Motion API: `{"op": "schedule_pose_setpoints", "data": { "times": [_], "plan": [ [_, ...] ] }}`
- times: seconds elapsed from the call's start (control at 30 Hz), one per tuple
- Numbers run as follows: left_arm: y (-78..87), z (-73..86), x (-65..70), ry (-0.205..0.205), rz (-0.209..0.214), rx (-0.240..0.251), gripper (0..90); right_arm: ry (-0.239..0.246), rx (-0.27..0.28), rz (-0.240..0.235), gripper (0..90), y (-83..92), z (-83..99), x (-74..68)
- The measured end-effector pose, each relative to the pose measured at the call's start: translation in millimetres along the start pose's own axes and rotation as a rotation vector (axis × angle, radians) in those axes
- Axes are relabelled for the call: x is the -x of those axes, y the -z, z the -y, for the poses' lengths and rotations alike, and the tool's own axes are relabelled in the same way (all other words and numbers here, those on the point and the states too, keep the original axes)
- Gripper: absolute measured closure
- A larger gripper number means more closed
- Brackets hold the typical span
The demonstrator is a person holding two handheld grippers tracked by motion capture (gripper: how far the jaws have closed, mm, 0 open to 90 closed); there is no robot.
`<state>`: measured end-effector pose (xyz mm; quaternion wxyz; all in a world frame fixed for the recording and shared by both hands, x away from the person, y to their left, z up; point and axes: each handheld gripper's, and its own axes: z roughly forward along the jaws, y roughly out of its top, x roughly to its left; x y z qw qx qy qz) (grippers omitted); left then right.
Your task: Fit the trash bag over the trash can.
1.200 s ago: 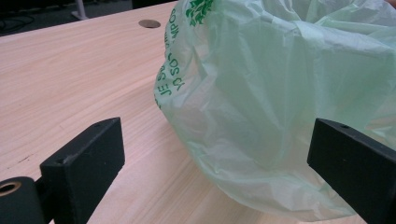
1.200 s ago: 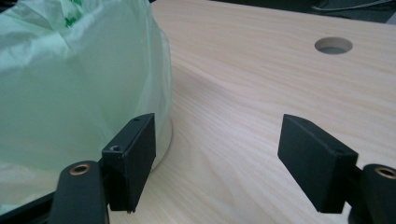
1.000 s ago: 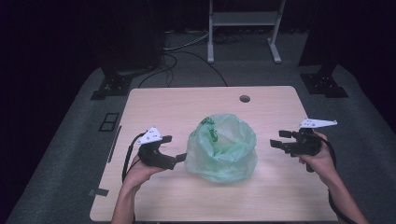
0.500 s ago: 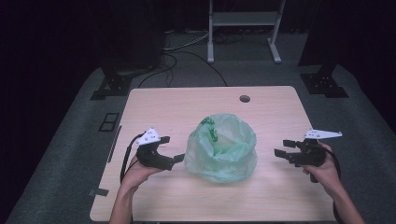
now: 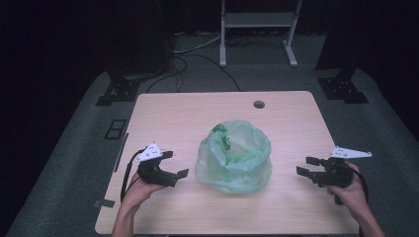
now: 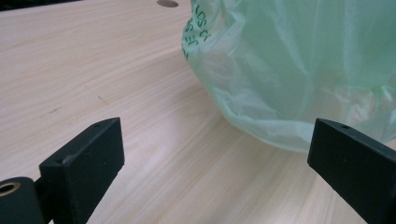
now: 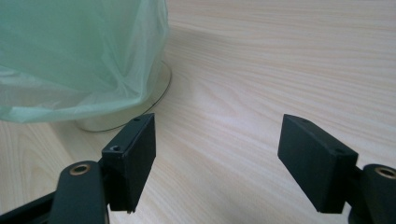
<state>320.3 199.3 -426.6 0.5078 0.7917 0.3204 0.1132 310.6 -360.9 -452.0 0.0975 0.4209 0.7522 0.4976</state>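
A pale green plastic bag [image 5: 234,157] stands puffed up in the middle of the wooden table [image 5: 173,118], draped over a round pale container whose base [image 7: 126,114] shows under its hem. My left gripper [image 5: 175,164] rests just left of the bag, open and empty, and the bag [image 6: 299,70] sits close ahead of its jaws. My right gripper [image 5: 309,166] is open and empty near the table's right edge, apart from the bag [image 7: 79,56].
A round cable hole [image 5: 259,104] sits in the table near its far edge. Beyond the table are floor cables, a white metal stand [image 5: 257,29] and dark stand bases [image 5: 341,86] on grey carpet.
My right gripper has drawn back toward the near right corner, farther from the bag. The left gripper and the bag have stayed put.
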Motion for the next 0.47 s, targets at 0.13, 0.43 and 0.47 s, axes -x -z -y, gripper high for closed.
{"op": "schedule_pose_setpoints", "data": {
  "times": [0.13,0.43,0.47],
  "plan": [
    [2.3,5.6,0.1,0.014,-0.004,0.000,2.5,-0.010,0.009,0.015,27.0,6.0,6.4,-2.0],
    [7.4,9.2,4.3,0.021,-0.008,0.020,2.5,-0.086,0.130,0.049,26.2,23.1,23.2,-9.8],
    [7.9,9.2,4.2,0.018,-0.011,0.022,2.5,-0.083,0.135,0.060,26.0,24.3,25.2,-11.5]
  ]
}}
